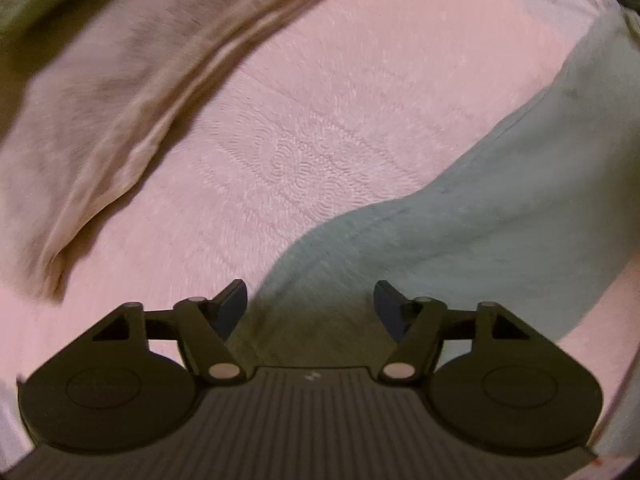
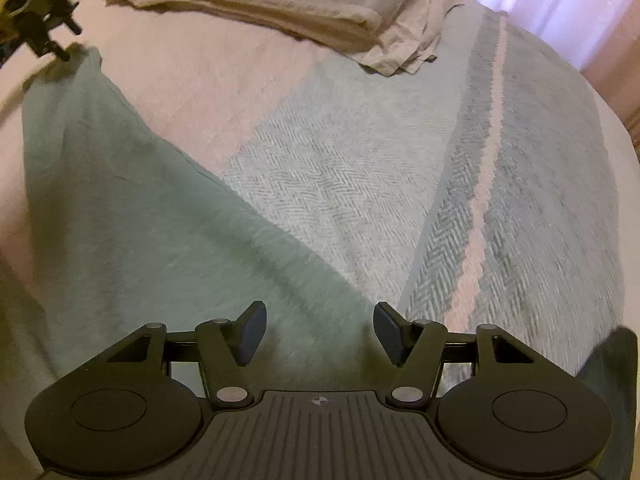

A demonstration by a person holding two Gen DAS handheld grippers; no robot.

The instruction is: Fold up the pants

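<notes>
Pale green pants [image 2: 132, 216] lie flat on a pink bedspread [image 1: 340, 112]. In the right wrist view they run from the near centre up to the far left. My right gripper [image 2: 320, 330] hovers open over the near part, with the cloth lying under both pads and nothing pinched. In the left wrist view the pants [image 1: 500, 208] stretch from the bottom centre to the upper right. My left gripper [image 1: 310, 306] is open above their near end. The left gripper [image 2: 66, 42] also shows small at the far end of the pants in the right wrist view.
A stack of folded beige linens [image 2: 280, 4] lies at the far side of the bed. A green and pink herringbone blanket [image 2: 380, 184] covers the bed to the right of the pants. Beige bedding [image 1: 100, 112] bunches at the left. Pink curtains [image 2: 560, 12] hang beyond.
</notes>
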